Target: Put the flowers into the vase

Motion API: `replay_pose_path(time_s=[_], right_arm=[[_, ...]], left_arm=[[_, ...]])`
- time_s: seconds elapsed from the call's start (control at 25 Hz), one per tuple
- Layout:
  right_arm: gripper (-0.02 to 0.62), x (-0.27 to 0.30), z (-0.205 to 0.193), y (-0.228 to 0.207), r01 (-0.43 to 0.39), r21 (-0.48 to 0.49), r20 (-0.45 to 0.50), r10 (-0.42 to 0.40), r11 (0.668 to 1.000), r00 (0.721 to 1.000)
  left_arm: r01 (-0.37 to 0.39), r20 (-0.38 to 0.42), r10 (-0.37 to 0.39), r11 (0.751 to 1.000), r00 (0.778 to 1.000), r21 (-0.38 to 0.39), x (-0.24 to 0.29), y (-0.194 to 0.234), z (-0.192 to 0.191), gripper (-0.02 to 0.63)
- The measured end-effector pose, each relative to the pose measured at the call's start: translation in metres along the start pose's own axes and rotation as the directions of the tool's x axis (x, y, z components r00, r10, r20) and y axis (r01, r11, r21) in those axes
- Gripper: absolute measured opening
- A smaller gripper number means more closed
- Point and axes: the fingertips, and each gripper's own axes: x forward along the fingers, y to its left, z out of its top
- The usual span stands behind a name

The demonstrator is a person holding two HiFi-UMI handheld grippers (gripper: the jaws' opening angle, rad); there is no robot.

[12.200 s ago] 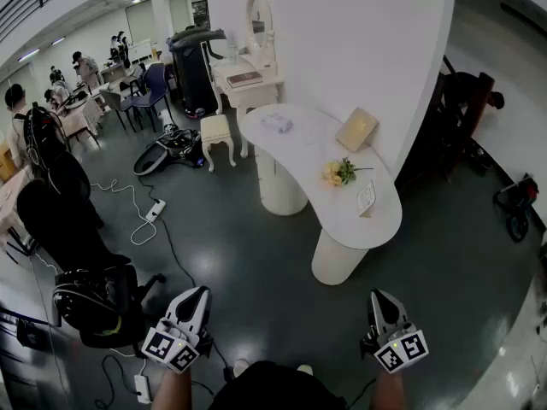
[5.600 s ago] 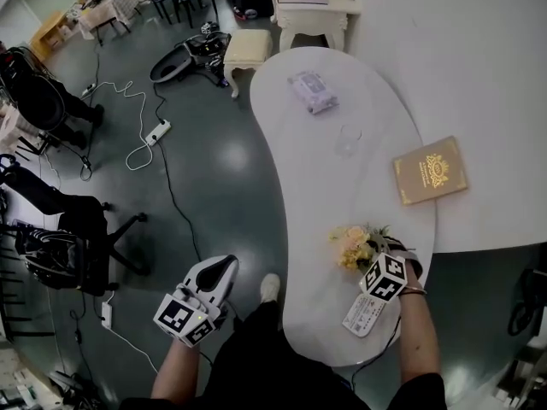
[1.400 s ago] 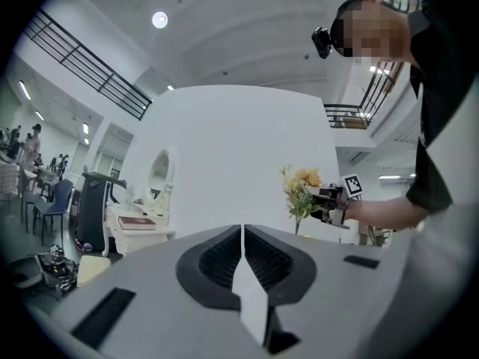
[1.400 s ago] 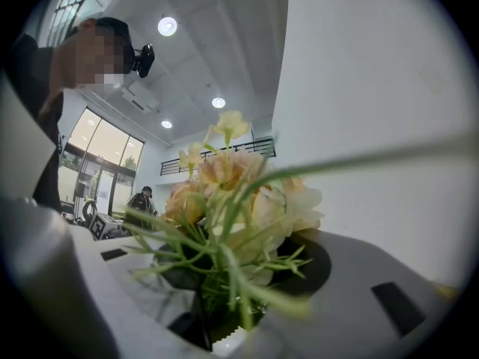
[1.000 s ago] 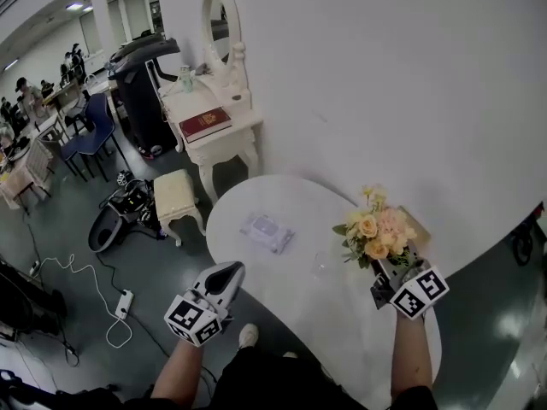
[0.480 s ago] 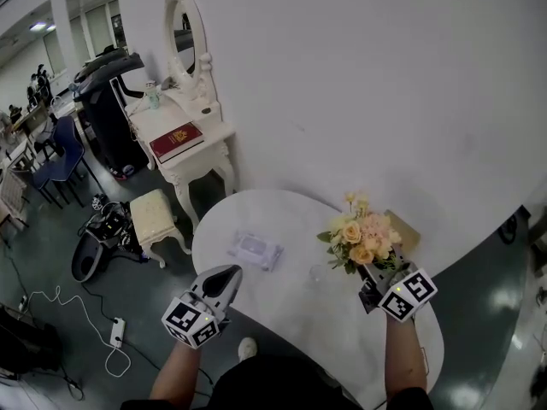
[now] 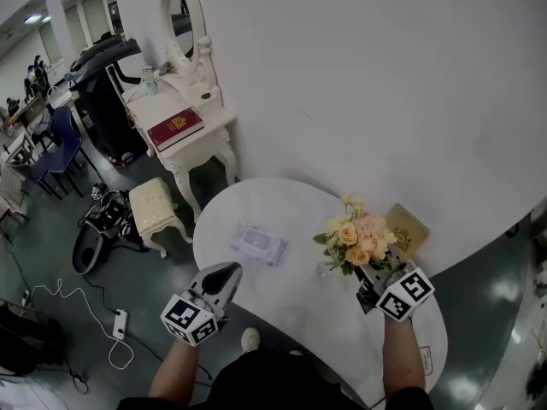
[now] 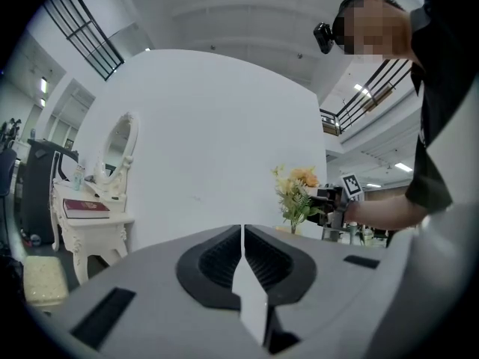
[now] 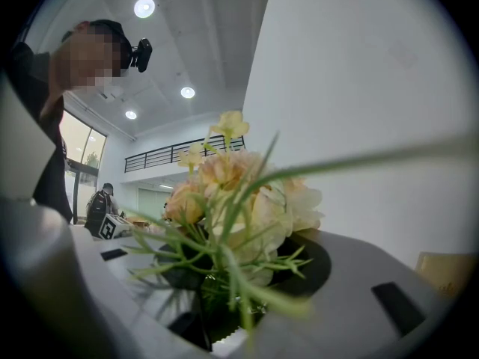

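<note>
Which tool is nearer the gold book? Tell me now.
Right. The right tool, gripping the flowers, is just beside the gold book; the left tool is across the table from it.

**Around the white surface: a dressing corner and floor clutter**

A white kidney-shaped surface (image 7: 282,306) stands against a white wall. On it, toward ten o'clock, lies a pale packet of wipes (image 7: 258,243); toward two o'clock a gold book (image 7: 407,228) lies flat by the wall. A small card (image 7: 425,362) sits near its five o'clock edge. Off at eleven o'clock stands a white dressing table (image 7: 205,120) with an oval mirror (image 7: 181,15) and a red book (image 7: 175,129). A cream stool (image 7: 155,207) is beside it. At eight o'clock a power strip (image 7: 120,323) lies on the floor.
</note>
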Motion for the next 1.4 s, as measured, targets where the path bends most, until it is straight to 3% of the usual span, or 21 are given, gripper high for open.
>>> replay_pose_path(time_s=[1.0,1.4], right_arm=[[0.193,0.03,-0.101,-0.035,-0.001,0.168,-0.095,0.018,0.986,0.995],[0.195,0.03,-0.125,-0.05,0.021,0.247,-0.115,0.008,0.969,0.993]], left_arm=[[-0.1,-0.154,0.094,0.994,0.984,-0.033,-0.008,0.031,-0.042,0.02],[-0.119,-0.168,0.11,0.992,0.98,-0.046,-0.005,0.032,-0.048,0.02]])
